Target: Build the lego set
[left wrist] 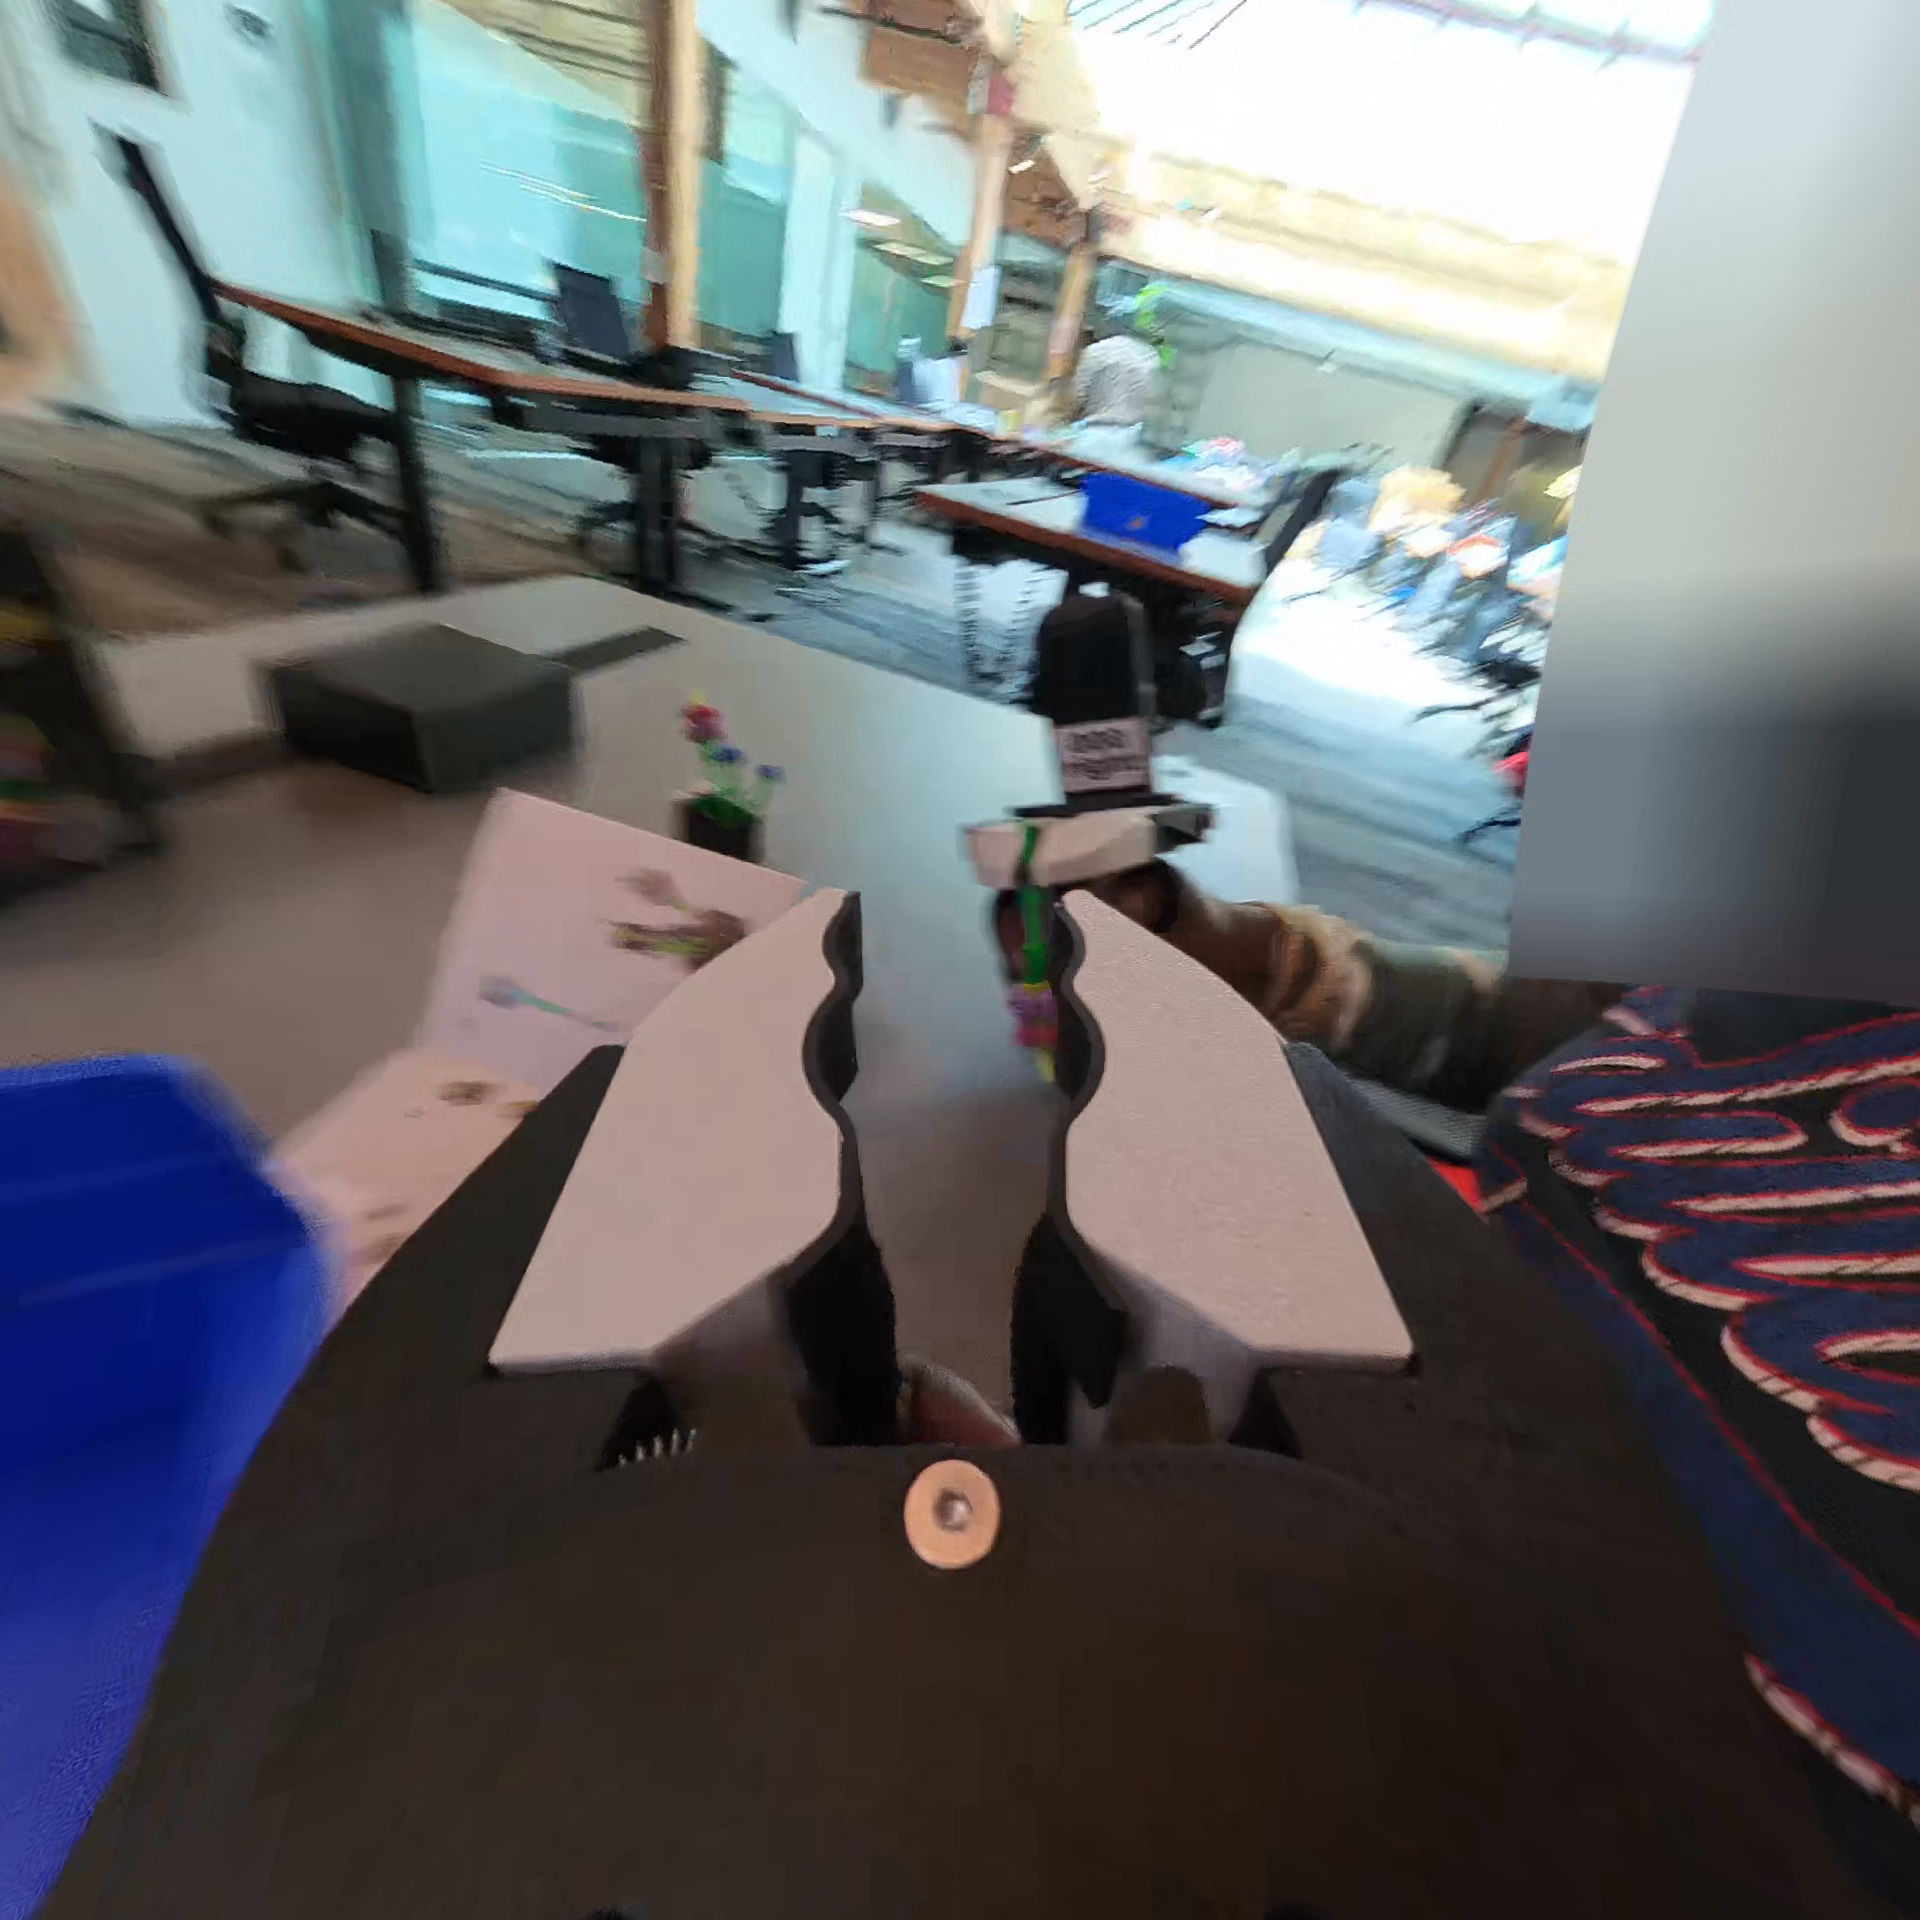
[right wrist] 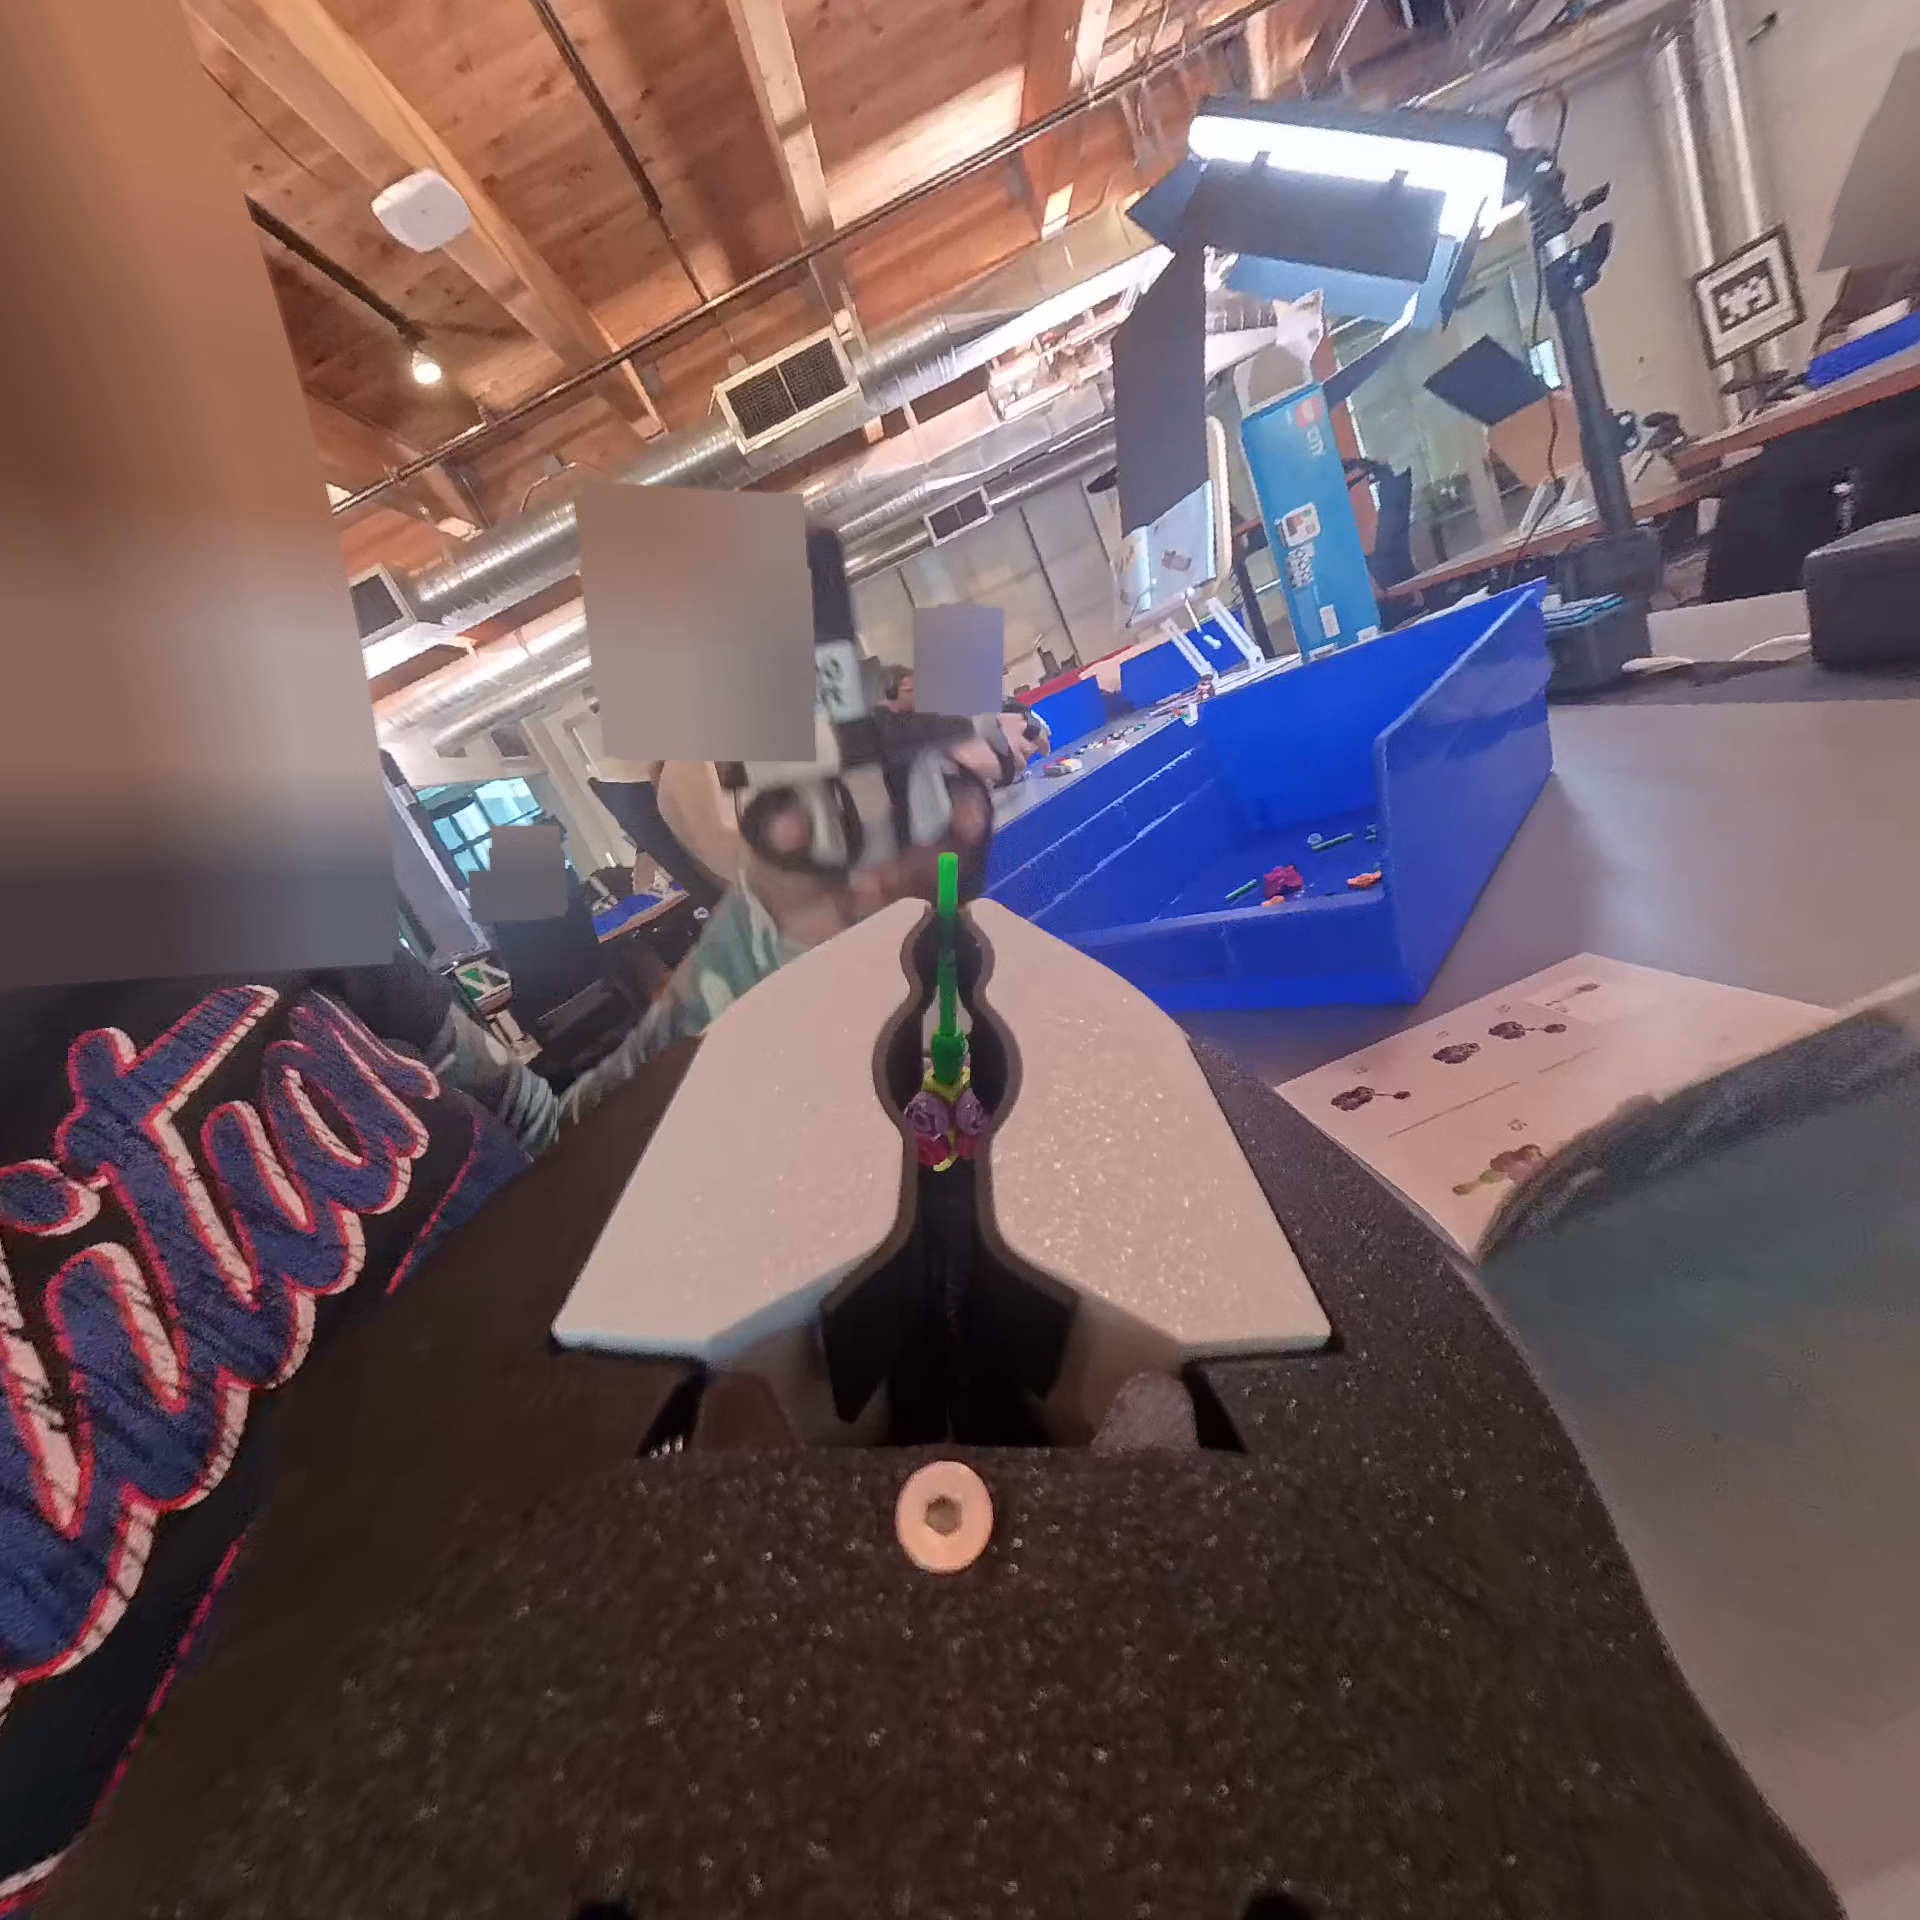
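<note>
Now right gripper (right wrist: 948, 914) raised, tilted upward, pinching green flower stem (right wrist: 948, 997); left gripper (left wrist: 961, 914) level, spread, empty.

At frame centre, the right gripper (right wrist: 948, 920) had matt, grainy grey fingers (right wrist: 1122, 1143) clamping a glossy green plastic flower stem (right wrist: 945, 997). Glossy blue plastic bin (right wrist: 1455, 790) at right; matt paper instruction booklet (right wrist: 1455, 1060) below it.

Left view motion-blurred; blue bin (left wrist: 135, 1351) cut by edge; booklet (left wrist: 582, 935) drawings unreadable.
</note>
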Demonstrator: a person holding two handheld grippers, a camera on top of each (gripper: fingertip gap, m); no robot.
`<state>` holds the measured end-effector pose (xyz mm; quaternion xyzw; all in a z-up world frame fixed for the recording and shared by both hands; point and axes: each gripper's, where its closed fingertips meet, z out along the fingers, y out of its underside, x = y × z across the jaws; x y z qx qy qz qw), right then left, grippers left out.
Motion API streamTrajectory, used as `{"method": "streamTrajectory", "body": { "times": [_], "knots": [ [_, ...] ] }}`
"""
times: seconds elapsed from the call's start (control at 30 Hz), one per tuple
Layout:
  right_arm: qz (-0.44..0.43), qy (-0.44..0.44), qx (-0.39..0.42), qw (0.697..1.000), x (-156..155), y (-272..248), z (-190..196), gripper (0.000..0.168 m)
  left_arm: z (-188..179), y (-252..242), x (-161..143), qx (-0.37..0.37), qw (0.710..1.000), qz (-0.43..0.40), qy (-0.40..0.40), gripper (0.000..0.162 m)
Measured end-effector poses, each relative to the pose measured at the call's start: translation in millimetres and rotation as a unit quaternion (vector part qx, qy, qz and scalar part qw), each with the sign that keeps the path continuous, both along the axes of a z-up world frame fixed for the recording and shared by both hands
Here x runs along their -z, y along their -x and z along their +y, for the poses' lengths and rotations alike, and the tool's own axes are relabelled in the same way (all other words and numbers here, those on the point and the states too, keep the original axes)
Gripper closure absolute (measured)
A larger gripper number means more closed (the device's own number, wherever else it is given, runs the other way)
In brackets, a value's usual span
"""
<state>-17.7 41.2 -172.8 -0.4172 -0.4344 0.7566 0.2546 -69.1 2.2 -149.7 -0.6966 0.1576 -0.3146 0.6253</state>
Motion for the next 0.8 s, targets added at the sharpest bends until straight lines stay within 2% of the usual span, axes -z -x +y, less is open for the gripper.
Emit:
{"method": "streamTrajectory", "body": {
  "times": [0.1, 0.2, 0.33, 0.47, 0.53, 0.67, 0.8],
  "knots": [
    [0.019, 0.026, 0.011, 0.999, -4, -10, 9, 0.165, -9, 73, -35, -0.116, 0.986, 0.121, 0.004, 0.135],
    [0.033, 0.047, 0.017, 0.998, -8, -11, 18, 0.165, -4, 160, -41, -0.204, 0.943, 0.249, 0.087, 0.138],
    [0.037, 0.051, 0.02, 0.998, -8, -14, 20, 0.165, 10, 233, 16, -0.161, 0.892, 0.296, 0.301, 0.15],
    [0.045, 0.075, 0.017, 0.996, -10, -16, 25, 0.165, 13, 268, 84, -0.107, 0.824, 0.325, 0.451, 0.151],
    [0.049, 0.083, 0.018, 0.995, -11, -18, 27, 0.165, 14, 283, 107, -0.105, 0.793, 0.349, 0.488, 0.151],
    [0.05, 0.09, 0.02, 0.994, -11, -18, 30, 0.165, 18, 284, 133, -0.091, 0.781, 0.343, 0.513, 0.151],
    [0.049, 0.1, 0.016, 0.994, -11, -18, 31, 0.165, 23, 294, 142, -0.103, 0.763, 0.391, 0.504, 0.15]
  ]
}}
